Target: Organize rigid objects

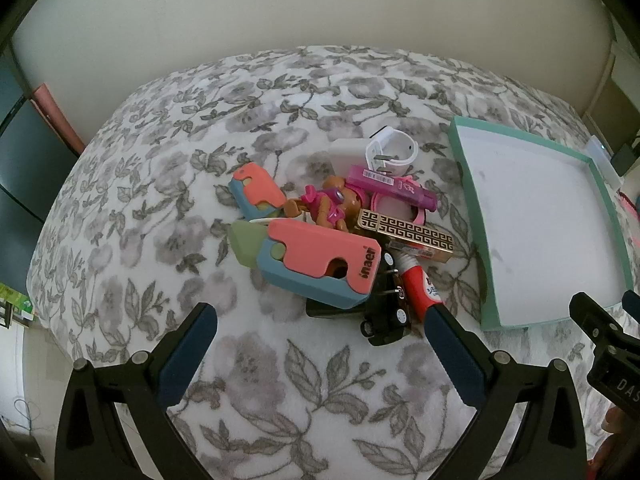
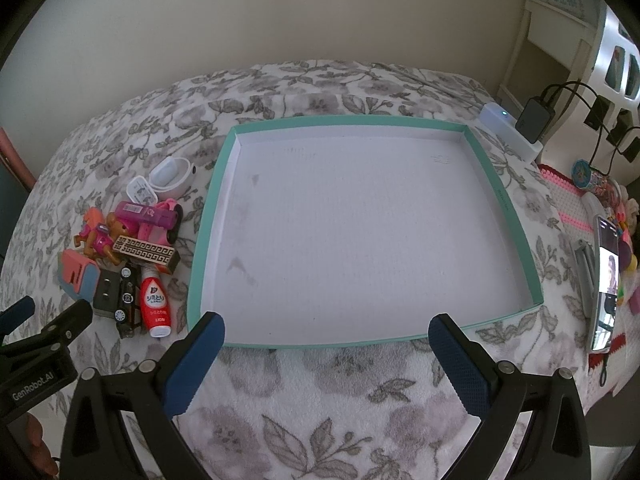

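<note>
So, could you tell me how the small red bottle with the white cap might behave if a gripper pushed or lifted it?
The small red bottle with the white cap lies on its side, so its rounded body may roll when nudged. It looks like rigid, glossy plastic, possibly slippery between pads. It touches the black toy car, which might shift too.

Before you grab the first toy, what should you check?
1. Left tongs open: ok.
2. Right tongs open: ok.
3. Tray has room: ok, nothing in it.
4. Toy pile beside the tray, not in it: ok.
5. Red bottle free to lift: ok, it lies at the pile's edge.
6. Black car free to lift: cannot tell, things overlap it.
</note>
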The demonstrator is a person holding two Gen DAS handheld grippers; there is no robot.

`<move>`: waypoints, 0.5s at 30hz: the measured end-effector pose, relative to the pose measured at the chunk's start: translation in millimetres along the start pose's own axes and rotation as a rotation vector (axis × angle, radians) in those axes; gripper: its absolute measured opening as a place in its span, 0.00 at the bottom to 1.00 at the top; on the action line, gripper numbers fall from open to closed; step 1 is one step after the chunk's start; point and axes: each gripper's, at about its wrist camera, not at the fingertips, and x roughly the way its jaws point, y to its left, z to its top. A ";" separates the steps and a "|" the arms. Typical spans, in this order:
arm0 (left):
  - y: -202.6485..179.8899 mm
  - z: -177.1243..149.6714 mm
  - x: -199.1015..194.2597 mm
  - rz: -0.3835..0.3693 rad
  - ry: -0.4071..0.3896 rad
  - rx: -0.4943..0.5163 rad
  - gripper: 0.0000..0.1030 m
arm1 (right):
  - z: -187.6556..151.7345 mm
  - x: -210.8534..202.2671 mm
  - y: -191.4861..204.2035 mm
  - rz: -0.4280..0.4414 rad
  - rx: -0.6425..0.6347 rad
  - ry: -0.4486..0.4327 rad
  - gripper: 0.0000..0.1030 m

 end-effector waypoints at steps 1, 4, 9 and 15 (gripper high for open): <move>-0.1 0.1 0.1 -0.001 0.002 -0.001 1.00 | -0.2 0.5 0.2 0.000 -0.001 0.001 1.00; -0.4 0.2 0.0 0.001 -0.001 -0.001 1.00 | 0.0 1.0 0.3 -0.002 -0.004 0.003 1.00; -0.5 0.6 1.1 -0.004 0.006 -0.001 1.00 | 1.2 0.6 0.5 -0.001 -0.004 0.003 1.00; 16.4 9.2 -4.9 -0.001 -0.029 -0.049 1.00 | 5.3 -4.7 5.0 0.017 -0.013 -0.025 1.00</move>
